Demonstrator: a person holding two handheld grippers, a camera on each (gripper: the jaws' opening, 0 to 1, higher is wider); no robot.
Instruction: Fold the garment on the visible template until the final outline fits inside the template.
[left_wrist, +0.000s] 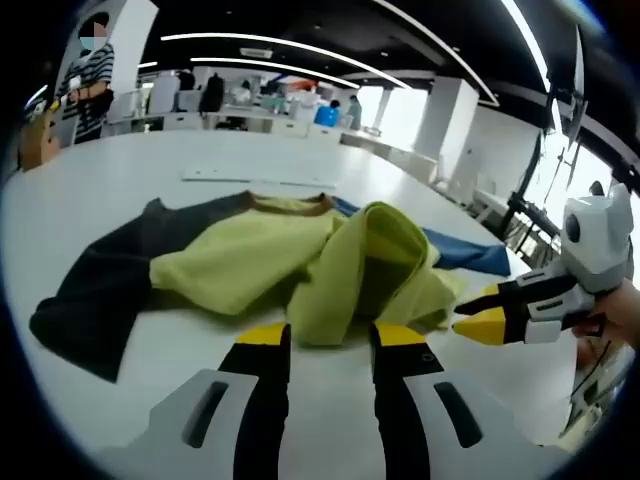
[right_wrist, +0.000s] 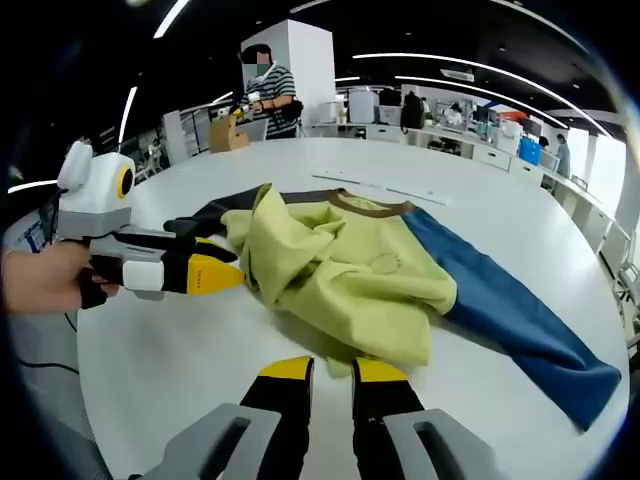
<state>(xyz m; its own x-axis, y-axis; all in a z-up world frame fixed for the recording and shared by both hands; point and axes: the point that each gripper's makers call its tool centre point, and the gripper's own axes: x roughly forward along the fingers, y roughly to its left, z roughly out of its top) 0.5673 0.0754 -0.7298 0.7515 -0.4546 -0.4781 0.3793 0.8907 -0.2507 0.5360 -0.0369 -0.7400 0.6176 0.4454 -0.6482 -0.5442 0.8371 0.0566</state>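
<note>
Garment (left_wrist: 300, 262) lies crumpled on the white table (left_wrist: 120, 175), just ahead of the left claw (left_wrist: 328, 335), whose two yellow-tipped jaws rise parted with a small gap and nothing between them. In the left gripper view the yellow-green body of the garment bunches into a raised fold directly beyond those jaw tips, a dark sleeve (left_wrist: 95, 290) stretches away to the left of the claw, and a blue sleeve (left_wrist: 470, 252) runs off to the right behind the fold. A brown collar (left_wrist: 295, 205) shows at the far edge of the cloth, and beyond it a flat pale template strip (left_wrist: 255, 178) lies on the table, apart from the cloth. The right claw (left_wrist: 478, 312) reaches in from the right, its yellow tips close together beside the edge of the fold; whether it touches the cloth cannot be told. In the right gripper view the right claw (right_wrist: 330, 372) has its own jaws parted and empty, with the garment (right_wrist: 350, 265) just ahead of the tips, the blue sleeve (right_wrist: 520, 320) trailing to the right and the dark sleeve (right_wrist: 205, 215) to the far left. The left claw (right_wrist: 215, 273), held by a hand (right_wrist: 50, 280), points at the cloth's left side. A person in a striped shirt (right_wrist: 268, 95) stands beyond the table.
</note>
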